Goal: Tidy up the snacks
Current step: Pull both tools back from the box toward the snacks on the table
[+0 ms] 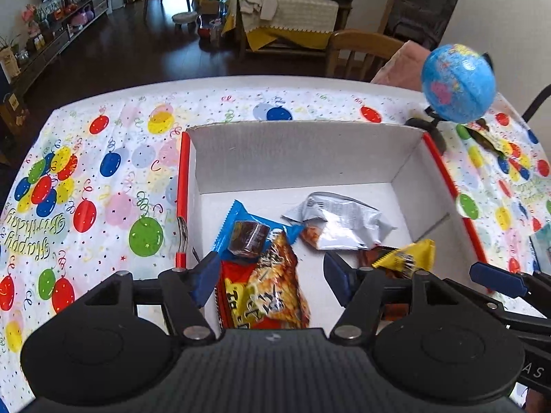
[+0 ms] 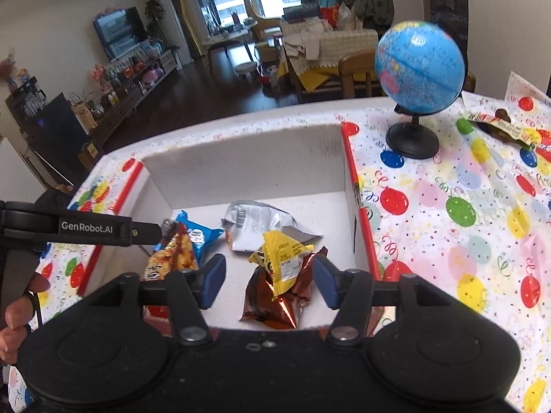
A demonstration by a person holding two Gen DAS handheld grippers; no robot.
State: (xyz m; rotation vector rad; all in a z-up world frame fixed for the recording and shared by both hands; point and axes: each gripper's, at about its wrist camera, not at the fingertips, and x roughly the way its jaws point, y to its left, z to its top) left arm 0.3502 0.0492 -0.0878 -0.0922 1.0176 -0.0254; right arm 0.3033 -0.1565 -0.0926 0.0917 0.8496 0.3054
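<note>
Snacks (image 2: pixel 275 272) lie in the white box (image 1: pixel 292 151) on the table (image 2: pixel 447 206): light, crinkly, slippery foil. My left fingers (image 1: pixel 270 277) and right fingers (image 2: pixel 268 280) stand open, empty; I'd pinch a sealed edge.

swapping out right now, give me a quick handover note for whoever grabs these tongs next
Left tongs: open, nothing held, over the box's near left part.
Right tongs: open, nothing held, over the near right part.
In the white box: orange-red snack bag, blue packet, silver packet, yellow packet lying on a copper foil packet.
Done: five snacks in the box.
Left: one dark wrapper lies on the tablecloth right of the globe; it likely goes in next.
</note>
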